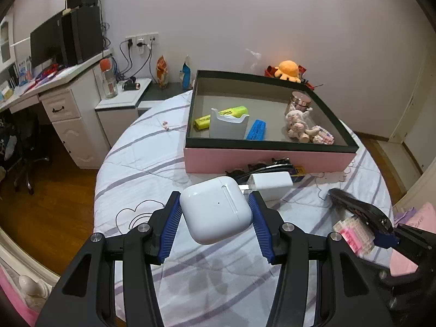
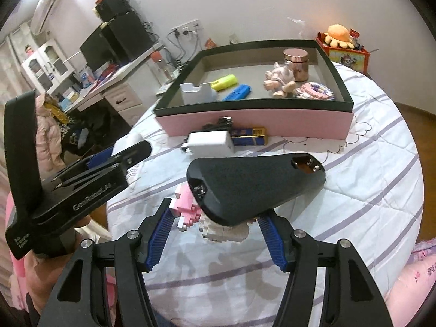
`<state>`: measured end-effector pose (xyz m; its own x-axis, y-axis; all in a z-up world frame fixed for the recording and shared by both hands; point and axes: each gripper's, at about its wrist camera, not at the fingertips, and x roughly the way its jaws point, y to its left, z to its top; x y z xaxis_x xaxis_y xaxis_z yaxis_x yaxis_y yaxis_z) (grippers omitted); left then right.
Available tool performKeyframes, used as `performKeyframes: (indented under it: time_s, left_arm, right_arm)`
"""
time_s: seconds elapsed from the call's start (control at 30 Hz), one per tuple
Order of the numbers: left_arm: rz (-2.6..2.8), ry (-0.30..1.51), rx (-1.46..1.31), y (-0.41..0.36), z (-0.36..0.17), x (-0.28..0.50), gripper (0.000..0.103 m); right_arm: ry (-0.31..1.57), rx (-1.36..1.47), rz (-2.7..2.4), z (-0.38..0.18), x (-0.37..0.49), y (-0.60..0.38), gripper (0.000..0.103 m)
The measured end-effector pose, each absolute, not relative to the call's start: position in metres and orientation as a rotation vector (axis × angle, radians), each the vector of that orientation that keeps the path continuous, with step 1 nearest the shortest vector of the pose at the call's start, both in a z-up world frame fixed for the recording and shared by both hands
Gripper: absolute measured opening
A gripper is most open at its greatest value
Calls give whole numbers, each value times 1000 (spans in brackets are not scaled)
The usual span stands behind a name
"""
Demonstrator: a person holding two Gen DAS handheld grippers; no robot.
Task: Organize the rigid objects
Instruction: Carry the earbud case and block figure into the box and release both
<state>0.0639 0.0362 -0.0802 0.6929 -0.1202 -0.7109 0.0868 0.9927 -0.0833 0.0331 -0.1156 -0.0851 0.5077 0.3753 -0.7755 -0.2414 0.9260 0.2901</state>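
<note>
Both hands are mid-carry toward the pink box [image 1: 268, 158] on the bed. The left tongs [image 1: 216, 212] are part-closed, blue pads clamped on both sides of a white earbud case [image 1: 215, 212], held clear of the striped bed cover [image 1: 141, 163]. The right tongs [image 2: 215, 222] are also part-closed, gripping a pink-and-white block figure [image 2: 190, 212]; a black moulded piece [image 2: 253, 182] sits on top of it and I can't tell what it is or whether it's attached. The box already holds a yellow highlighter [image 1: 220, 115], a white stand [image 1: 229, 126], a blue stick [image 1: 256, 129], a copper-lidded jar [image 1: 299, 102] and a small figurine [image 1: 298, 125]. A white charger [image 1: 269, 181] and a dark blue pack [image 2: 249, 136] lie loose in front of the box. Next move, my read: lift over the black rim and release into bare floor between the stand and the figurine, one hand at a time so they don't clash. Readable text: "GenRobot.AI" on the left gripper body in the right view. Highlighter print is too small.
</note>
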Motion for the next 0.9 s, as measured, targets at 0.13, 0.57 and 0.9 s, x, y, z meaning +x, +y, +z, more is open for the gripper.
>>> performKeyframes:
  time_s: [0.13,0.57,0.9]
  left_arm:
    - [-116,782,-39,35,-73,53,51]
    - [-126,709,-34,34,-42,23,51]
    - [-155,669,-31,26,-19,34,51]
  right_arm:
    - [955,135,421,-77,18,-108,64]
    - [862,95,454,-44,-20,-101,64]
    - [800,105,395,-23,-2,-120,64]
